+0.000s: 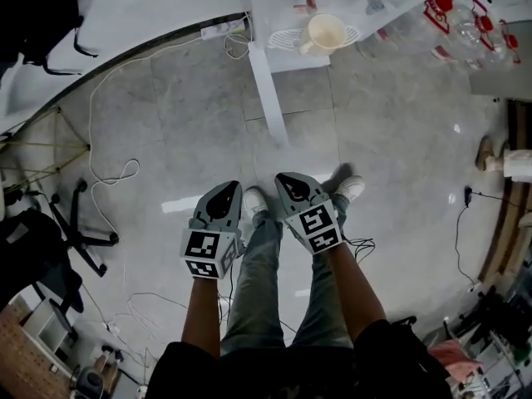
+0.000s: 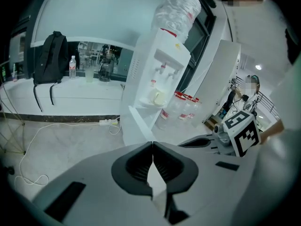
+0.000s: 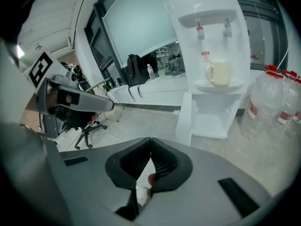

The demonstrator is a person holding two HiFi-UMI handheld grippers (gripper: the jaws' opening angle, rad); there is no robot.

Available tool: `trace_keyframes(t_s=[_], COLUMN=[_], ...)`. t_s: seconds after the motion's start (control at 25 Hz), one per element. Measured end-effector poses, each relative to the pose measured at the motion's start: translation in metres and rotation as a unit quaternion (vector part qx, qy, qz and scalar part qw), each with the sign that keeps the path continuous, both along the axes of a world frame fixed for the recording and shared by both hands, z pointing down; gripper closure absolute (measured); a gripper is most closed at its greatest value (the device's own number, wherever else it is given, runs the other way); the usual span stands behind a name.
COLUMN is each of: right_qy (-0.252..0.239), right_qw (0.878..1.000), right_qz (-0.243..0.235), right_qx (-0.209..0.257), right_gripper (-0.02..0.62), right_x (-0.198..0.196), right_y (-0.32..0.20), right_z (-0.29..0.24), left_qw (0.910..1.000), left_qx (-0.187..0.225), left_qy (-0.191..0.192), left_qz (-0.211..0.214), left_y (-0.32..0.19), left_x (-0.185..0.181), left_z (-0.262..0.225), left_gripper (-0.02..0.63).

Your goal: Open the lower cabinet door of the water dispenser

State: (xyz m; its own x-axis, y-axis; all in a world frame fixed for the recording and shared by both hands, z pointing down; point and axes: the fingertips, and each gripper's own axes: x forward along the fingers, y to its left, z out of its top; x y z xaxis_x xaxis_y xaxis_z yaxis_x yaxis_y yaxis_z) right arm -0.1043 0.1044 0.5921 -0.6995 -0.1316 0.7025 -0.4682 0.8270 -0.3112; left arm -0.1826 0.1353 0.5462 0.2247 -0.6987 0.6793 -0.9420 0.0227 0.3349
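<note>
Your left claw [image 2: 153,143] and right claw [image 3: 151,139]: shut, empty, held back. White plastic water dispenser [image 3: 211,41] ahead, lower cabinet door [image 3: 183,119] already open.

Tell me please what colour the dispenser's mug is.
The mug is cream, clearest in the right gripper view.

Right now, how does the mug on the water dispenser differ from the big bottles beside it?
The mug is cream and opaque; the big bottles are clear with red tops. The mug stands on the shelf of the water dispenser; the bottles stand on the floor. The mug is smaller. Both stand upright.
</note>
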Motion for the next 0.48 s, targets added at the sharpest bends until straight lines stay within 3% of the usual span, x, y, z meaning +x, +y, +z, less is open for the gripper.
trace_keyframes(t_s=[0.48], right_qy=[-0.026], right_qw=[0.994], right_qz=[0.086], right_qx=[0.06], right_gripper=[0.581], right_x=[0.012], right_y=[-0.041], right_z=[-0.144], left_qw=[0.9987], left_qx=[0.051], left_qy=[-0.004], left_qz=[-0.008], left_y=[-0.026], left_x=[-0.011], left_z=[-0.112], left_gripper=[0.589])
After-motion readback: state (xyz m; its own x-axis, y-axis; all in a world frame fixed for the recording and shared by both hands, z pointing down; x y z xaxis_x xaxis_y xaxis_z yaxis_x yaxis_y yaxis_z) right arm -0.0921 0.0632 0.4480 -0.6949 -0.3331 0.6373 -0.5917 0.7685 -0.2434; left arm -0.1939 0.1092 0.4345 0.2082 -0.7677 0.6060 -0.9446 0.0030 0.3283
